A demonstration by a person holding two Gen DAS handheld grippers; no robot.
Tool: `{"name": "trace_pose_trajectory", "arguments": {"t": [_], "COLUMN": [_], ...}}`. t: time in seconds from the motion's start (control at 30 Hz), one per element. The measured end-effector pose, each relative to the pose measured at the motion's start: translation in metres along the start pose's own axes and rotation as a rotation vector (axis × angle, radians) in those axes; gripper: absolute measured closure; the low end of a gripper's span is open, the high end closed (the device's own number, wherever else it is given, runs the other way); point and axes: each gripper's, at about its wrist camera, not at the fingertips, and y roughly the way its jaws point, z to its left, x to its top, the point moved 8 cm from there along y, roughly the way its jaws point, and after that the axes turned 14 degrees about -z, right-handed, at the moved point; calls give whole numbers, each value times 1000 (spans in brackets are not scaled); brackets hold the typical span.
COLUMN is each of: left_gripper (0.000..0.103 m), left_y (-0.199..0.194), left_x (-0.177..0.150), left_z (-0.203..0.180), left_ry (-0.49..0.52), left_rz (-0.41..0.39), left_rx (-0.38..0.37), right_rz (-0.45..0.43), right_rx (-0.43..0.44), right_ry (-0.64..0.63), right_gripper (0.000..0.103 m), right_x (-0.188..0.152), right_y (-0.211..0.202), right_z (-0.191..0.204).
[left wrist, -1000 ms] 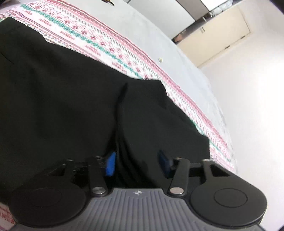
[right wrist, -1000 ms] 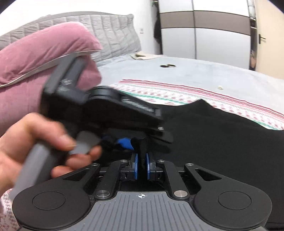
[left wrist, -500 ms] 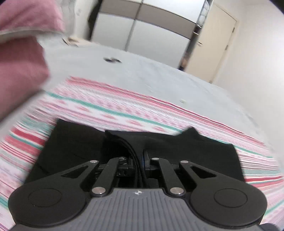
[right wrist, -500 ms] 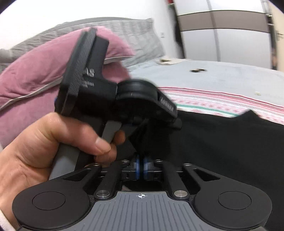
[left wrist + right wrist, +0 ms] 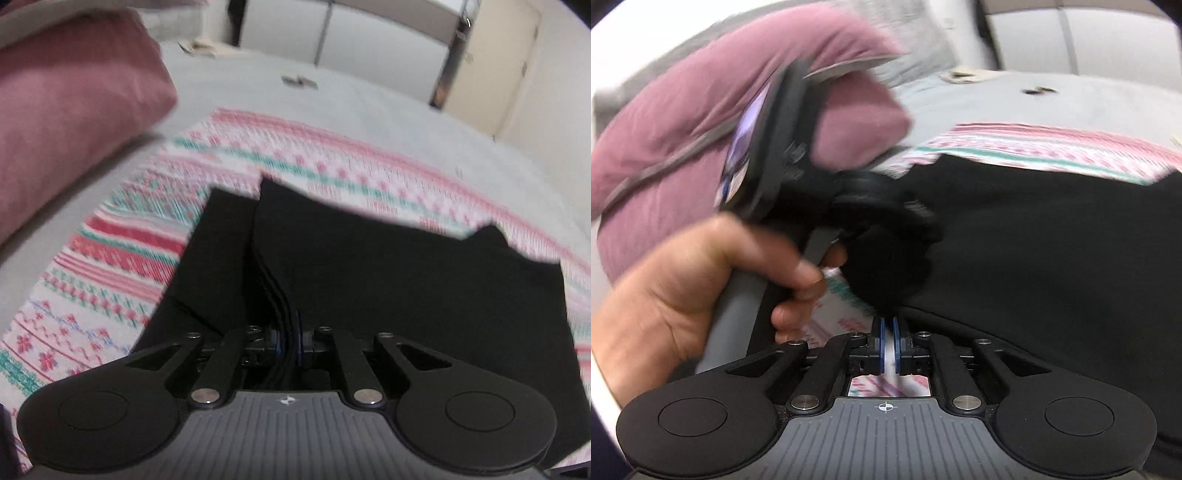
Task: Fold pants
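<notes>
The black pants (image 5: 406,280) lie on a pink, green and white patterned blanket (image 5: 122,258). My left gripper (image 5: 288,339) is shut on several stacked layers of the pants' edge, which run straight out from between its blue pads. In the right wrist view the pants (image 5: 1052,258) fill the right half. My right gripper (image 5: 888,343) is opening: a narrow gap between its blue pads shows the blanket, and the bunched black cloth starts just beyond the tips. A hand (image 5: 694,295) holds the left tool's grey handle (image 5: 738,317) close on the left.
A big pink pillow (image 5: 66,110) lies at the left on the grey bedcover (image 5: 332,99). A small dark object (image 5: 299,81) rests farther back. White wardrobe doors (image 5: 369,33) and a cream door (image 5: 491,62) stand behind the bed.
My left gripper closed on the pants' edge, then turned and swung toward the pillow with the cloth. The right gripper's pads have parted a little, and no black cloth shows between them now.
</notes>
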Motion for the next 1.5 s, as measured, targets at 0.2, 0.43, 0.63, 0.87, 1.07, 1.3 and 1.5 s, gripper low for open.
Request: {"name": "trace_pose_trajectory", "arguments": {"t": [0.2,0.43,0.63,0.87,1.07,1.3,1.5], "left_gripper": [68,67,31,31,31,31,31], "left_y": [-19,-8,-26,-53,-26,-39,-50], "left_x": [26,15,34,43,-40,-58,-81], "left_z": [-13,4,2,-66,-160,-189,-219], "left_ry": [87,70,153,122,37,153,94], "left_rz": [-134,-89,-113,-154,131,132,195], "left_rx": [25,151,319,116,-133,-83,-221], "right_rz": [-36,-71,-47,-162,-21,38,-78], "right_rx": [-102,-289,-492,-396,-423,-364,-288], "right_ry": [76,109,219,311,329,303,224], "right_gripper": [95,91,91,91,100,90,90], "right_x": [17,18,-2,-1,-39,-35,48], "right_y": [-28,-86,-157,-192,-167,-184,-140], "right_z": [-47,-119,-213,-219,-223,-212,-252]}}
